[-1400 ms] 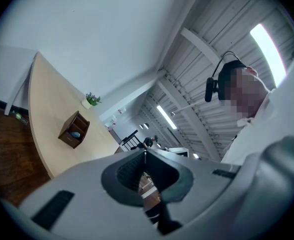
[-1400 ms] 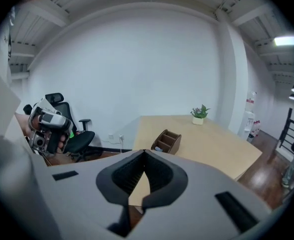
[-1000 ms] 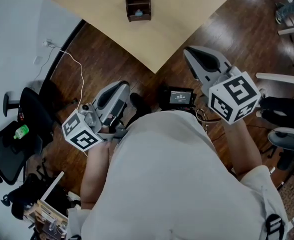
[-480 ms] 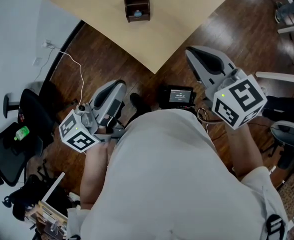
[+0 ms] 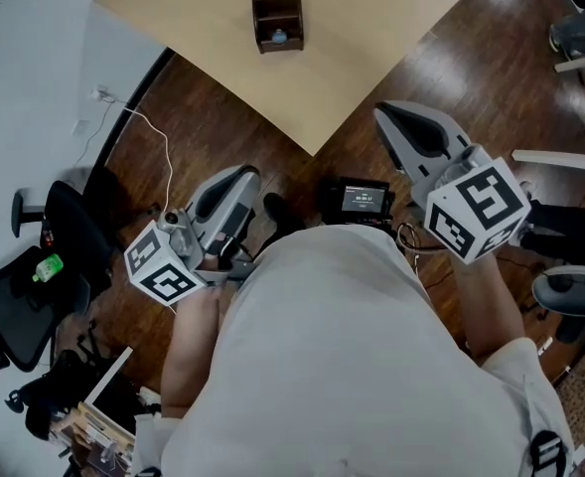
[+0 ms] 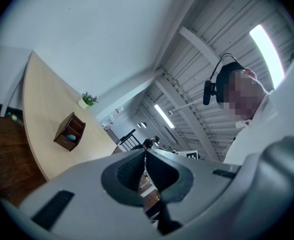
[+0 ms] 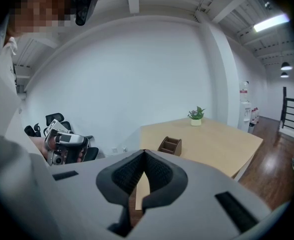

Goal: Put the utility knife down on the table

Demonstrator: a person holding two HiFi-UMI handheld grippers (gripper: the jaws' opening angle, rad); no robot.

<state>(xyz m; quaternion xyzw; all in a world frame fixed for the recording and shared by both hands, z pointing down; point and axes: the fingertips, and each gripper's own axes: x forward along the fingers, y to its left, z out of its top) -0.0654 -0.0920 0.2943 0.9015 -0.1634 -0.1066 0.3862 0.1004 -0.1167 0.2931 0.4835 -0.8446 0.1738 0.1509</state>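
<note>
left gripper (image 6: 145, 154), right gripper (image 7: 144, 154) closed, empty, over floor (image 5: 222, 117) short of table (image 5: 371, 28); organizer (image 5: 277, 13) on it.

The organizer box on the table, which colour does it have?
The organizer box is dark brown. The head view shows it best.

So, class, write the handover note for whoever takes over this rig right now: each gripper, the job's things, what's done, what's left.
Left gripper: jaws shut, nothing between them, held over the floor short of the table.
Right gripper: jaws shut, empty, pointing toward the table.
Things: a wooden organizer stands on the table with a small blue item inside, and there is a potted plant farther back. No utility knife shows in any view.
Done: cannot tell; neither gripper holds the knife.
Left: find the knife and confirm it lies on the table.
</note>
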